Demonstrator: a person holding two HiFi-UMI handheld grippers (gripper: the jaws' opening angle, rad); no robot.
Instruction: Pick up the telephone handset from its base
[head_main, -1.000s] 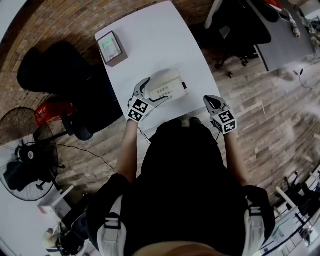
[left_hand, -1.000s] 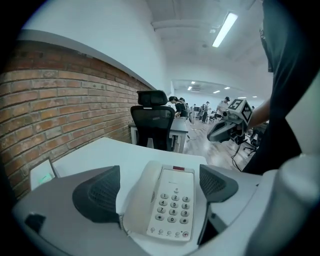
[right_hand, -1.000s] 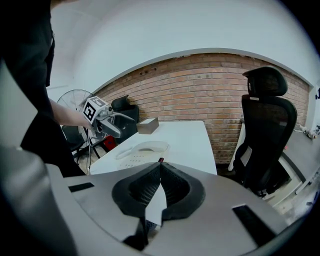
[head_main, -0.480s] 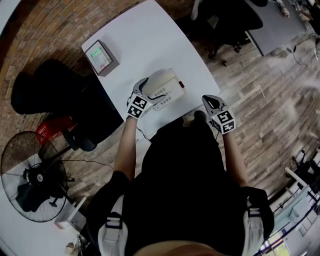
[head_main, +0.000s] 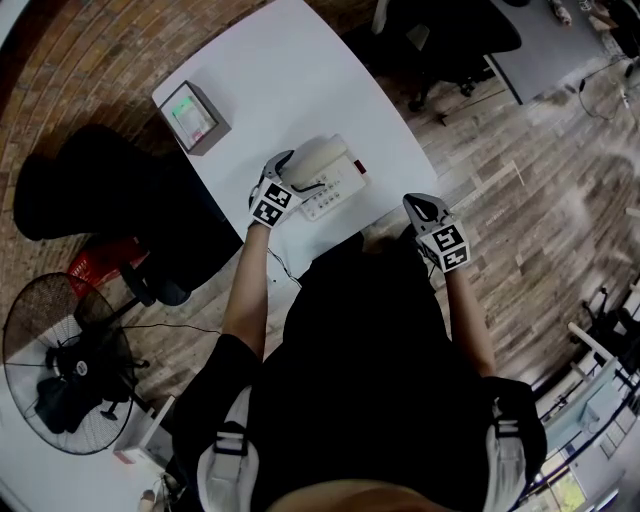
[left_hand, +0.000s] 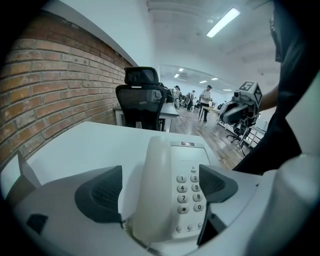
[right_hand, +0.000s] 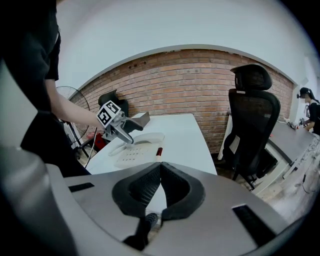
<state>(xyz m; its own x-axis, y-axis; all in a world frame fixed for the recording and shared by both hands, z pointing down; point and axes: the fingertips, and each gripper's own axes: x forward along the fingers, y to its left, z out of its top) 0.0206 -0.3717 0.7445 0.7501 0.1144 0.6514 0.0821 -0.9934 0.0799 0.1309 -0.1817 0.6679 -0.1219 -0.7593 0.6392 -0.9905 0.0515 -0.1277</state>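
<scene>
A white telephone (head_main: 338, 180) sits near the front edge of the white table (head_main: 300, 70), with its handset (head_main: 318, 156) resting on the base. My left gripper (head_main: 297, 172) is open and straddles the near end of the handset (left_hand: 155, 185). One dark pad (left_hand: 100, 192) stands to its left and the other over the keypad (left_hand: 190, 192), with gaps on both sides. My right gripper (head_main: 420, 204) is shut and empty, held off the table's right front corner. In the right gripper view its jaws (right_hand: 161, 170) meet, and the phone (right_hand: 135, 150) lies beyond them under the left gripper (right_hand: 122, 131).
A grey box with a green screen (head_main: 190, 112) stands at the table's far left. Black office chairs (head_main: 100, 200) (right_hand: 252, 115) flank the table. A floor fan (head_main: 60, 350) is at the left and a brick wall (left_hand: 50, 100) runs behind.
My left gripper has crept forward along the phone so its jaws now flank the handset. The right gripper has stayed in place. The head view has shifted a little.
</scene>
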